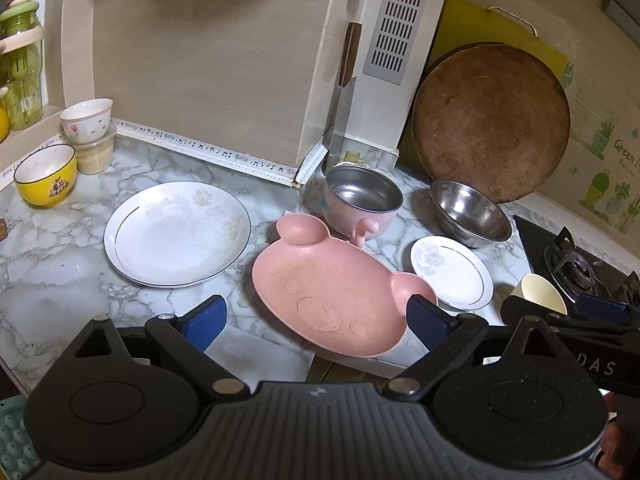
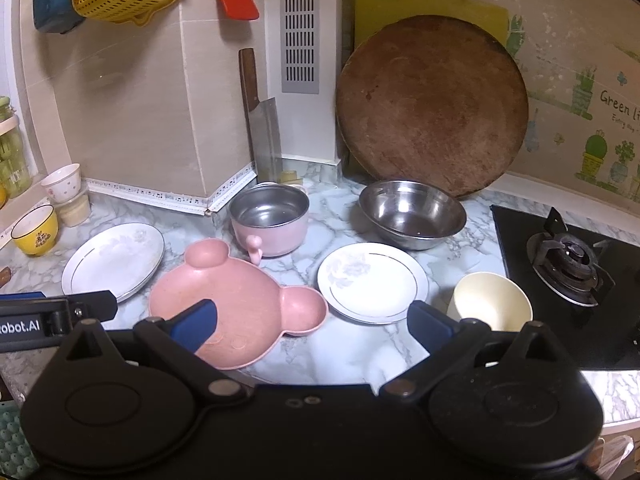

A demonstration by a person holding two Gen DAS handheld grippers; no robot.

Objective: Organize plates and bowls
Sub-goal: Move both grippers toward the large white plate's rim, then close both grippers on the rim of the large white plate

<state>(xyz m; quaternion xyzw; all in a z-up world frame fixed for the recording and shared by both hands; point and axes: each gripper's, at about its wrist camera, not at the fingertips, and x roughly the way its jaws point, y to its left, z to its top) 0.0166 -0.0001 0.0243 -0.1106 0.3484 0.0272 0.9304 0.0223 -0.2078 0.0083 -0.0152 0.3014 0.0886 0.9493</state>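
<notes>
On counter (image 2: 360,352): empty steel bowl (image 2: 412,212)

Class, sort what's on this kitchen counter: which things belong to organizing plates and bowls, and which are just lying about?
Belongs to the job:
large white plate
small white plate
pink bear plate
steel bowl
yellow bowl
cream bowl

Just lying about:
round chopping board
cleaver
gas burner
</notes>
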